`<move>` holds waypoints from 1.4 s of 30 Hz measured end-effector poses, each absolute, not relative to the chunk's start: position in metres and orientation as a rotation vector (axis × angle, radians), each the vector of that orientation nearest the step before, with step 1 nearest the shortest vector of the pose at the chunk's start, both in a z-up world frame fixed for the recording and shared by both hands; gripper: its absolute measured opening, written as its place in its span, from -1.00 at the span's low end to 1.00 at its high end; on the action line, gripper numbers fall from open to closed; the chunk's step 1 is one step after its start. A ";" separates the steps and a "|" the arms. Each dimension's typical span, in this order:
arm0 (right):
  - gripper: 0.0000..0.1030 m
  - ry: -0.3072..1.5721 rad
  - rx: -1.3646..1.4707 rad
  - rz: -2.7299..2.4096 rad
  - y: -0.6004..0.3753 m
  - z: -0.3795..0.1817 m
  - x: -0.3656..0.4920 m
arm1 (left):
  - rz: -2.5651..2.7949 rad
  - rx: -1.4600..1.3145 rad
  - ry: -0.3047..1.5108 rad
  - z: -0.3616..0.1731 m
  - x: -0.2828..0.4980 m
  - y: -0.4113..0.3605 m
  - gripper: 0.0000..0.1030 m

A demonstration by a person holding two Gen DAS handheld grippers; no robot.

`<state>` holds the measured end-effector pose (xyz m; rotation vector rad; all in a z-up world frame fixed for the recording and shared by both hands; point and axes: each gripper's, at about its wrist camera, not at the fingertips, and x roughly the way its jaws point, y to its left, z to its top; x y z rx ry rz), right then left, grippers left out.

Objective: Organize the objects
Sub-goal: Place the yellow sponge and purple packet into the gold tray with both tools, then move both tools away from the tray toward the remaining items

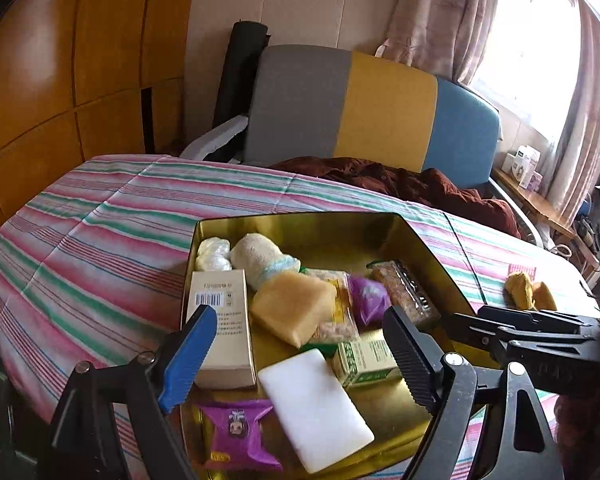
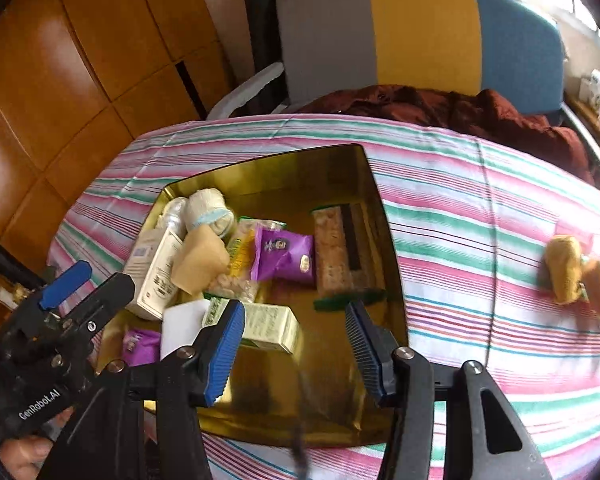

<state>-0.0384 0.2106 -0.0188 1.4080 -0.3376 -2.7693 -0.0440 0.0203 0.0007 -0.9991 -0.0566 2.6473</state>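
Both the left gripper (image 1: 300, 364) and right gripper (image 2: 296, 350) stand spread and empty, while far right of the right one the soft, light yellow sponge (image 2: 566, 268) probably wants a gentle pinch across its middle.

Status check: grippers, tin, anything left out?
Left gripper open, empty. Right gripper open, empty. Gold tin full of packets. Yellow sponges on striped cloth, outside tin.

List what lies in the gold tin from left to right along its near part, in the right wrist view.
Purple packet → white block → green-and-cream carton → bare gold floor of the tin, above which both fingers of the open right claw stand with nothing between them.
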 end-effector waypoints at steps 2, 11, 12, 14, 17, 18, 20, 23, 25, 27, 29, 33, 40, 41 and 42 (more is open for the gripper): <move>0.03 -0.299 1.393 -2.811 0.207 -0.016 -0.033 | 2.648 -1.002 -0.050 -0.001 -0.040 0.021 0.66; 0.06 -0.153 1.349 -2.915 0.202 -0.013 -0.015 | 2.643 -0.997 -0.014 -0.002 -0.027 0.027 0.71; 0.06 -0.141 1.349 -2.919 0.202 -0.013 -0.014 | 2.641 -0.997 -0.008 -0.002 -0.026 0.028 0.71; 0.06 -0.119 1.348 -2.929 0.203 -0.014 -0.012 | 2.639 -0.994 -0.001 -0.001 -0.025 0.030 0.71; 0.06 -0.105 1.348 -2.936 0.206 -0.015 -0.010 | 2.632 -0.986 0.022 0.000 -0.023 0.035 0.71; 0.06 -0.099 1.352 -2.934 0.207 -0.015 -0.009 | 2.630 -0.985 0.029 0.000 -0.022 0.036 0.71; 0.06 -0.055 1.363 -2.922 0.206 -0.017 -0.009 | 2.623 -0.989 0.040 -0.001 -0.021 0.039 0.71; 0.06 -0.037 1.358 -2.918 0.209 -0.018 -0.007 | 2.614 -0.990 0.063 -0.001 -0.018 0.045 0.71; 0.06 -0.067 1.358 -2.923 0.215 -0.018 -0.005 | 2.607 -0.992 0.077 -0.001 -0.017 0.049 0.71; 0.06 -0.080 1.358 -2.935 0.221 -0.018 -0.004 | 2.602 -0.993 0.091 -0.002 -0.016 0.052 0.71; 0.06 -0.095 1.360 -2.946 0.229 -0.017 -0.003 | 2.596 -0.993 0.109 -0.002 -0.015 0.056 0.71; 0.06 -0.112 1.385 -2.967 0.248 -0.017 -0.001 | 2.573 -1.004 0.135 -0.005 -0.014 0.065 0.71; 0.06 -0.201 1.523 -2.983 0.294 -0.026 -0.002 | 2.527 -1.006 0.174 -0.009 -0.011 0.078 0.71; 0.06 -0.216 1.542 -2.989 0.301 -0.027 -0.003 | 2.523 -1.006 0.177 -0.010 -0.011 0.079 0.71; 0.06 -0.232 1.559 -2.996 0.309 -0.027 -0.002 | 2.518 -1.008 0.181 -0.010 -0.011 0.081 0.71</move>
